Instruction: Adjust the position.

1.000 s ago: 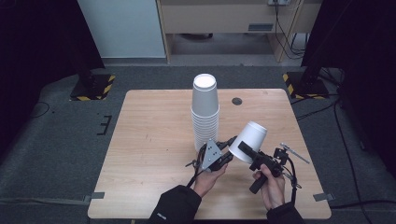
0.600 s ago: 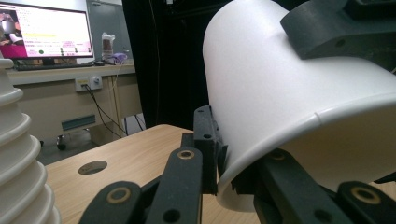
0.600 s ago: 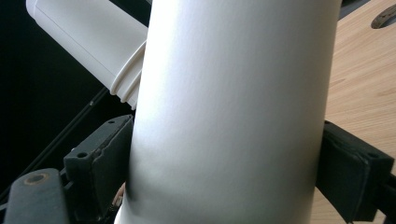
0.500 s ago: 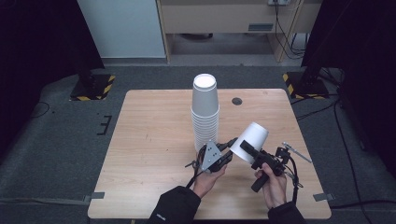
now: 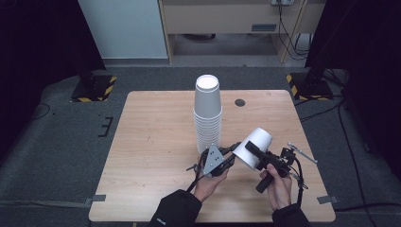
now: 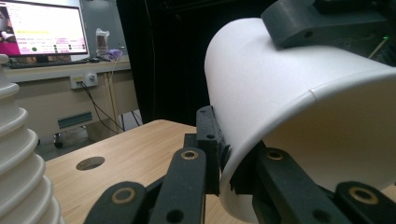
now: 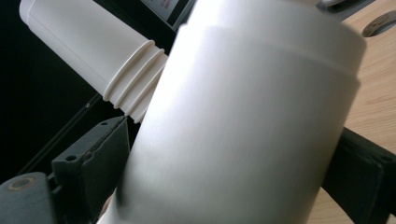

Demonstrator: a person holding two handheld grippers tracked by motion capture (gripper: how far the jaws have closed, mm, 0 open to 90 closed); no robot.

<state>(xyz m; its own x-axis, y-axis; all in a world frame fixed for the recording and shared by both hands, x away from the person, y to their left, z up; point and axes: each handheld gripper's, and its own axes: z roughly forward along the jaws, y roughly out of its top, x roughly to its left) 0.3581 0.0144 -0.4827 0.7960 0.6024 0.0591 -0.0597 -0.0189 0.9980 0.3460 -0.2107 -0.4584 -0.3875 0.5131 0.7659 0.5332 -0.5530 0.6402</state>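
1. The single cup (image 5: 254, 147) is held tilted above the bench (image 5: 156, 142), near its front edge, just right of the tall cup stack (image 5: 208, 113).
2. The left claw (image 5: 226, 162) meets the cup at its open rim; in the left gripper view its jaws pinch the rim wall (image 6: 233, 172), one inside and one outside.
3. The right claw (image 5: 257, 156) grips the cup across its body; the right gripper view shows a jaw on each side of the white wall (image 7: 243, 116).
4. Judged by its look, the cup is light, thin paper that dents easily and is slightly slick; the stiffer rolled rim is the safest hold, with gentle pressure.
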